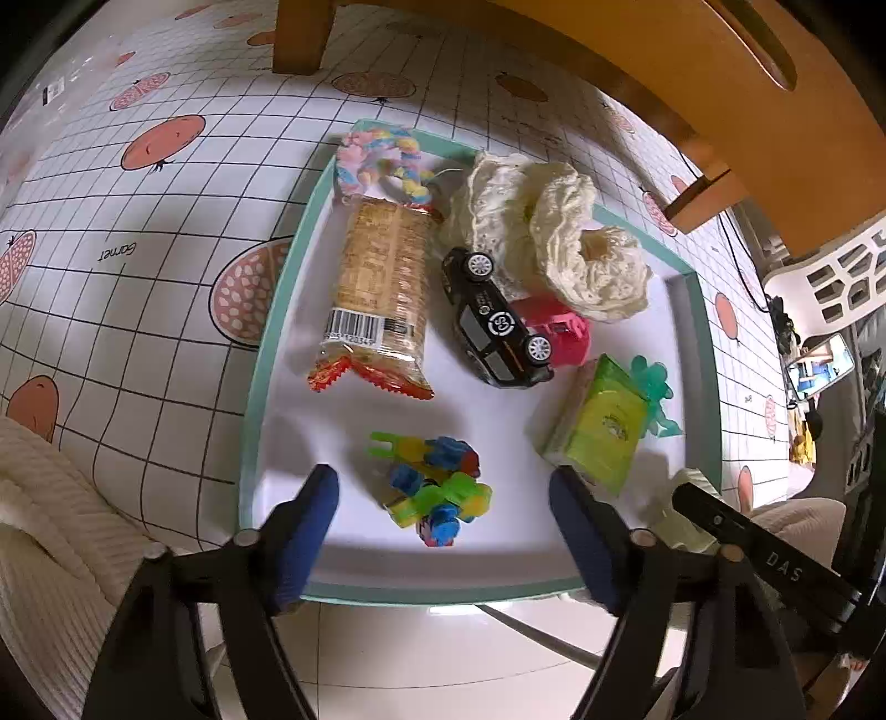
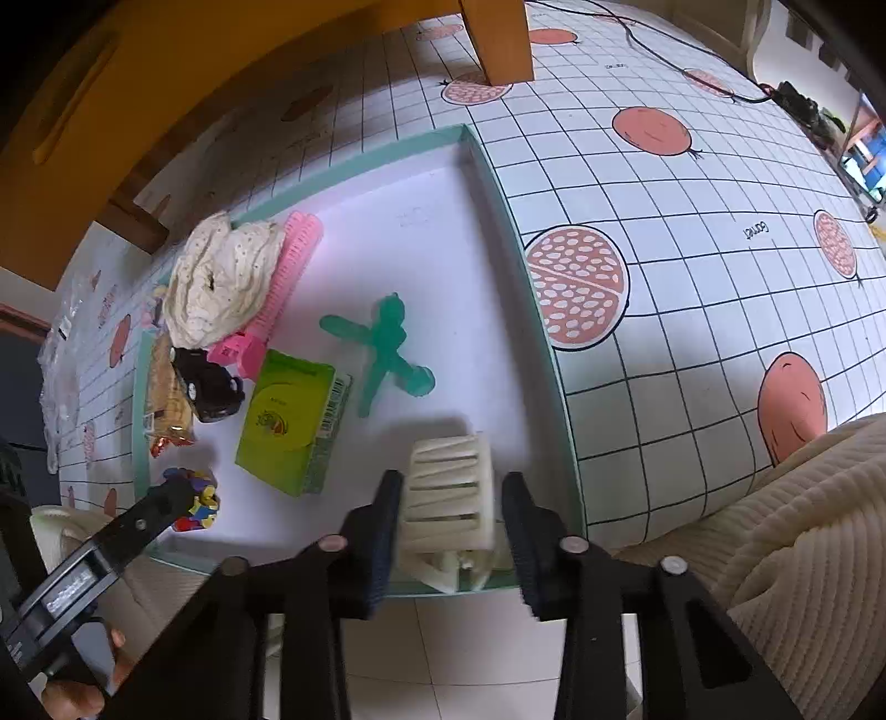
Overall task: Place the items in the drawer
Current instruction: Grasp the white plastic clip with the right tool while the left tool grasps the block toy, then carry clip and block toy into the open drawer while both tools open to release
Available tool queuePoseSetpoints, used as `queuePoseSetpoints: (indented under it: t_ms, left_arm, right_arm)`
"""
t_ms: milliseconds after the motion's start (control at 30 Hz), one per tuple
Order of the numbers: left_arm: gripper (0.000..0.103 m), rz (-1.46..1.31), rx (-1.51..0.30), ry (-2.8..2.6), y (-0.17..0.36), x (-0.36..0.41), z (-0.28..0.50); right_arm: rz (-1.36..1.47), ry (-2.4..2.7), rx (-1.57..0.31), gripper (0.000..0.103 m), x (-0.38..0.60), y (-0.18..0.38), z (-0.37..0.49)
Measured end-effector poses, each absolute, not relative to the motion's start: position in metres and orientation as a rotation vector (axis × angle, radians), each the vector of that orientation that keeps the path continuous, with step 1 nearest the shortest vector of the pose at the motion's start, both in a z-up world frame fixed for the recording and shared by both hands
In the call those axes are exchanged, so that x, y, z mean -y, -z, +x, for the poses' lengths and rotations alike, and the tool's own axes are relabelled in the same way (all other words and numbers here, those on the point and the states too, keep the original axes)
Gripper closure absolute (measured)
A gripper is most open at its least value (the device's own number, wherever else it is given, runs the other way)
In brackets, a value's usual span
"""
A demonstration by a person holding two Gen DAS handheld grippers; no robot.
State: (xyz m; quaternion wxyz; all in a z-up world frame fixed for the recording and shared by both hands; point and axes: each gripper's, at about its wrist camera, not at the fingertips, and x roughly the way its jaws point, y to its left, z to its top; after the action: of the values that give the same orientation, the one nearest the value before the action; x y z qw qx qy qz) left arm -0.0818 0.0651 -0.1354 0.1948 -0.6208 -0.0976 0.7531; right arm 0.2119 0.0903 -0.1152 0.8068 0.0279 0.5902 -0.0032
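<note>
The drawer (image 1: 266, 354) is a white tray with a teal rim, pulled out over the floor. It holds a biscuit packet (image 1: 382, 288), a black toy car (image 1: 493, 321), cream lace scrunchies (image 1: 554, 232), a green box (image 1: 598, 426), a green plastic figure (image 2: 387, 349) and a pink comb (image 2: 288, 277). My left gripper (image 1: 443, 487) is open wide, just above a bright block toy (image 1: 437, 498) near the drawer's front. My right gripper (image 2: 451, 498) is shut on a cream hair claw clip (image 2: 448, 493), held over the drawer's front right corner.
The drawer lies under a tablecloth (image 2: 692, 249) printed with a grid and pomegranates. A wooden leg (image 1: 302, 33) and a wooden board (image 1: 692, 72) stand at the back. Cream knit sleeves (image 1: 44, 498) (image 2: 803, 526) flank the grippers. White floor tiles (image 1: 443, 653) show below the drawer front.
</note>
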Motion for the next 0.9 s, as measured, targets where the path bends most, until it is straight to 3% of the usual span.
queuePoseSetpoints:
  t_ms: [133, 300, 433, 900]
  left_arm:
    - [0.034, -1.747, 0.294, -2.112, 0.139, -0.059, -0.083]
    - [0.05, -1.765, 0.339, -2.095, 0.144, -0.054, -0.084]
    - [0.058, -1.774, 0.407, -2.077, 0.148, -0.044, -0.085]
    - [0.06, -1.677, 0.507, -2.114, 0.132, -0.023, -0.075]
  right_arm:
    - [0.065, 0.023, -1.258, 0.07, -0.09, 0.114, 0.21]
    - [0.08, 0.015, -1.247, 0.07, -0.086, 0.111, 0.208]
    - [0.089, 0.014, -1.24, 0.07, -0.086, 0.109, 0.206]
    - [0.114, -0.012, -1.197, 0.07, -0.072, 0.091, 0.192]
